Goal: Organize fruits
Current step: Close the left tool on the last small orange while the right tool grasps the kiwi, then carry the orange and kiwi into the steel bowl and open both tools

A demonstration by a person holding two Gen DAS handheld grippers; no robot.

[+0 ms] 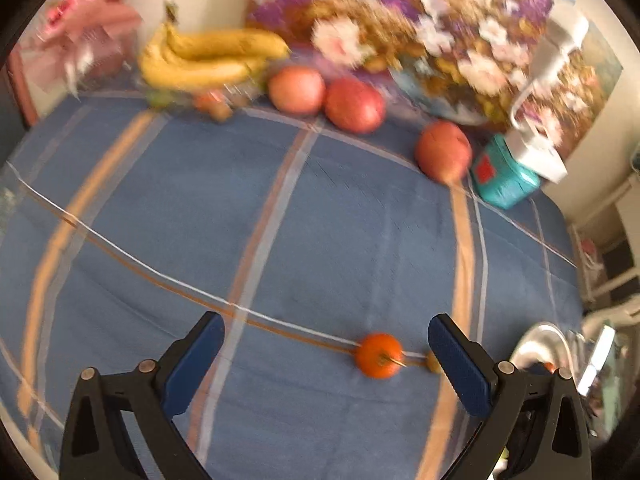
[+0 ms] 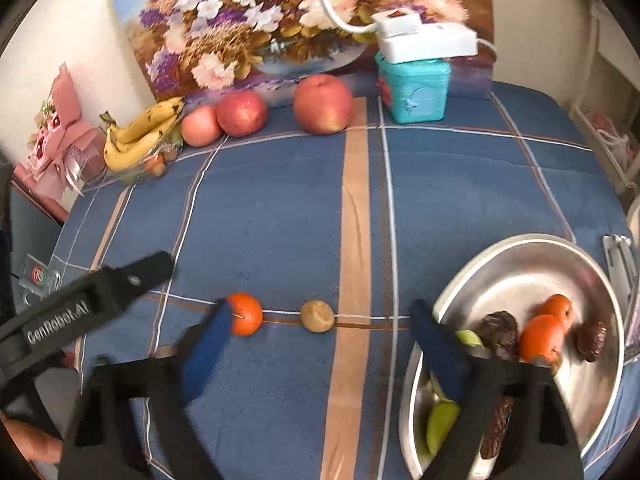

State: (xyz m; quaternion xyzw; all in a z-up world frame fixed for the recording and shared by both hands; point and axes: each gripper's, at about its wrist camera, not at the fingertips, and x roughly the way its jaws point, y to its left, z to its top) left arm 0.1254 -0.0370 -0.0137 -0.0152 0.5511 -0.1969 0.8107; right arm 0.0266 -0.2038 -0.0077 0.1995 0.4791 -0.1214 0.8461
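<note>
- We hold the left gripper (image 1: 326, 354) jaws apart, empty, w/ the small orange (image 1: 379, 355) between them, nearer the right finger.
- Right gripper (image 2: 320, 340) also wide apart, empty, above the cloth beside the metal bowl (image 2: 516, 248) at near right.
- Brown fruit (image 2: 317, 315) lies just right of the orange.
- Step, we judge: picking the orange. Next: centre, close, carry to bowl.
</note>
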